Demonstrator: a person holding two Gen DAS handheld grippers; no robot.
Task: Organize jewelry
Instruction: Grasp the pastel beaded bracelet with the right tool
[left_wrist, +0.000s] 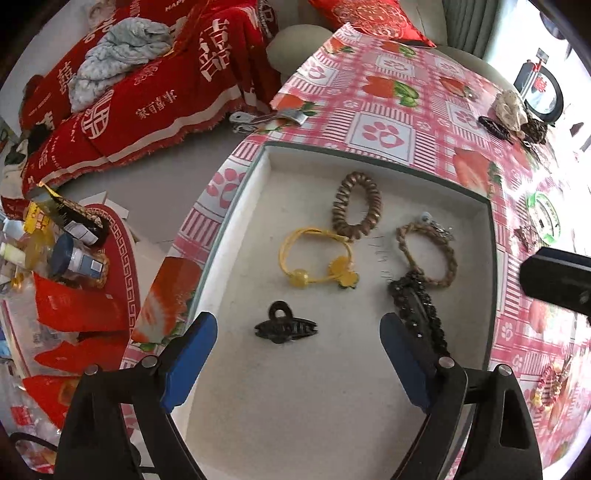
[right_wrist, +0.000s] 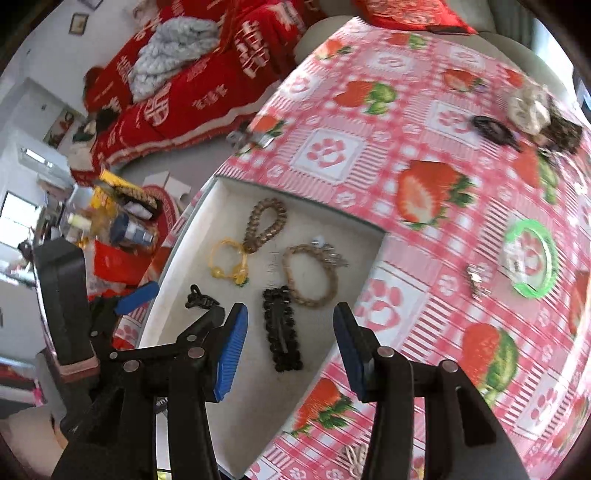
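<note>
A white tray (left_wrist: 314, 406) lies on the pink strawberry tablecloth (left_wrist: 388, 96). In it are a brown spiral hair tie (left_wrist: 356, 205), a yellow bead hair tie (left_wrist: 317, 258), a tan braided bracelet (left_wrist: 428, 254), a small black claw clip (left_wrist: 286, 328) and a long black beaded clip (left_wrist: 417, 310). My left gripper (left_wrist: 298, 326) hangs open above the tray, and the claw clip lies free between its blue fingers (left_wrist: 192, 354). My right gripper (right_wrist: 291, 314) is open above the beaded clip (right_wrist: 280, 328), not touching it.
On the cloth to the right of the tray lie a green bangle (right_wrist: 532, 258) and a small silver piece (right_wrist: 476, 282). Farther back are a dark clip (right_wrist: 493, 129) and scrunchies (right_wrist: 528, 107). The table edge drops at the left to a cluttered floor (left_wrist: 74, 258).
</note>
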